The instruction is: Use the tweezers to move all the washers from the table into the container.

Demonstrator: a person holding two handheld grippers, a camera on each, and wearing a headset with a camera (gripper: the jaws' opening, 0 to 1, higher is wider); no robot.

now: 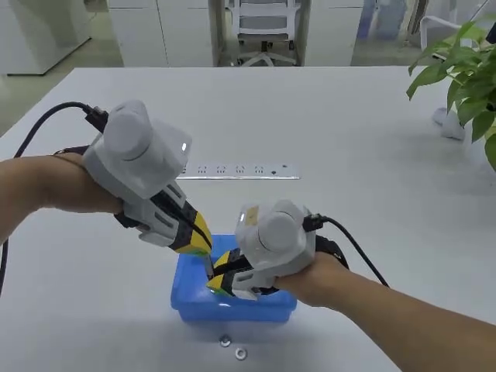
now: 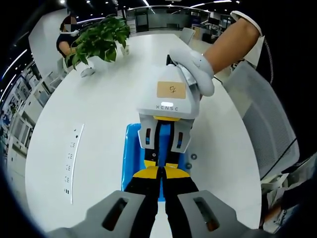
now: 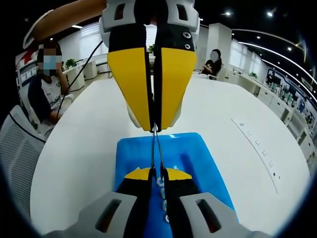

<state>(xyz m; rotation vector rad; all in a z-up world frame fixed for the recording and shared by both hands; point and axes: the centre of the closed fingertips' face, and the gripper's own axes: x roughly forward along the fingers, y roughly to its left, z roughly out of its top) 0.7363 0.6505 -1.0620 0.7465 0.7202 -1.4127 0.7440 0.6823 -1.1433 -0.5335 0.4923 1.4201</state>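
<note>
Both claws meet over the blue container (image 1: pixel 232 308), sharing one pair of tweezers (image 3: pixel 153 148). The left claw (image 1: pixel 204 246) is clamped on the tweezers' tail end. The right claw (image 1: pixel 221 280), facing it, has its jaws drawn in around the two thin legs nearer the tips. How hard it is squeezing cannot be judged.

In the right gripper view, several washers (image 3: pixel 162 193) sit in a short row just past that claw's tips, on the container floor. The one nearest the tips may be pinched or may simply be lying there; it is too small to tell. Two more washers (image 1: pixel 225 340) lie on the table (image 1: pixel 310 116), outside the container's near wall, on the person's side of the right claw and apart from it.

The step appears to be a drop into the container, with the task well along but unfinished. To do it cleanly, the left claw should hold the tail firm and level while the right claw alone eases its squeeze, with the tips low over the floor so nothing bounces out. The pair should then lift together to clear the near wall before reaching for the two on the table. A twist between the claws could flick the tweezers loose.
</note>
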